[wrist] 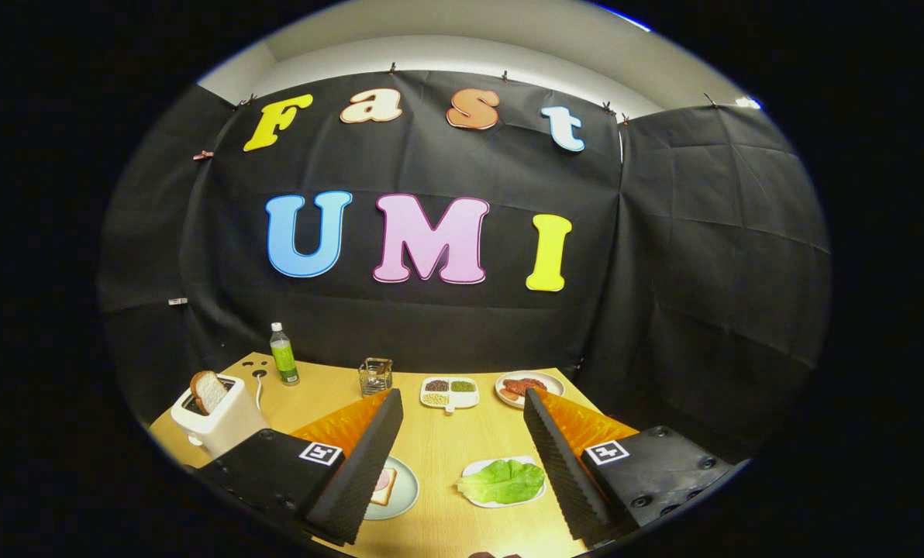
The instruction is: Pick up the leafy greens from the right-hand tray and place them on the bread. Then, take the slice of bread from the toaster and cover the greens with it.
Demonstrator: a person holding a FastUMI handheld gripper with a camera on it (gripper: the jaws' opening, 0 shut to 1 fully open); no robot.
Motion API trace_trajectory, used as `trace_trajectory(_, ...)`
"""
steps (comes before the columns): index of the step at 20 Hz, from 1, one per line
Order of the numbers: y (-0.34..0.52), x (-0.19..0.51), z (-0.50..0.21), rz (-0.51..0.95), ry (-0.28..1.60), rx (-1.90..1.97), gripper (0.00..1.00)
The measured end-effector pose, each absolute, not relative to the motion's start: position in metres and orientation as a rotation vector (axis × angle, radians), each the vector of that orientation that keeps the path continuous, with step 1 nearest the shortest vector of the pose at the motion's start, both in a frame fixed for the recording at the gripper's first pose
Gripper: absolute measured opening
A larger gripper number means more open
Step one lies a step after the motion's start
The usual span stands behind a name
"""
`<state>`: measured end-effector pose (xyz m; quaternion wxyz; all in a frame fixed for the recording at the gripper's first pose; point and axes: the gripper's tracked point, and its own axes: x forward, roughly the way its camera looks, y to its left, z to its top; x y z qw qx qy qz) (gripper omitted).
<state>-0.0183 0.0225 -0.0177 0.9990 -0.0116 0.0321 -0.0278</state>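
While nothing is done yet: gripper (462,457) hanging wide open, empty; leafy greens (502,480) lying on tray (479,467) between fingers; bread (383,486) beside left finger; toaster (218,422) holding slice (209,390).

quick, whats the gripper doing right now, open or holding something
hand-held gripper: open, holding nothing, fingers spread wide above the table, with the leafy greens on their tray between them.

Greens (503,480) right of bread plate (400,496); toaster (218,422) left.
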Motion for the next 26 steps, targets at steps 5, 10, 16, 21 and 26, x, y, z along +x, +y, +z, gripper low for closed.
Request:
trace_trajectory(5, 0.024, -0.014, -0.024, -0.033, 0.083, -0.037, 0.98)
trace_trajectory(10, 0.009, 0.005, -0.043, 0.000, 0.134, -0.032, 0.97)
trace_trajectory(16, -0.019, 0.033, -0.078, 0.062, 0.207, -0.049, 0.98)
trace_trajectory(21, -0.039, 0.055, -0.126, 0.119, 0.303, -0.035, 0.98)
trace_trajectory(26, -0.057, 0.070, -0.193, 0.154, 0.458, -0.036, 0.98)
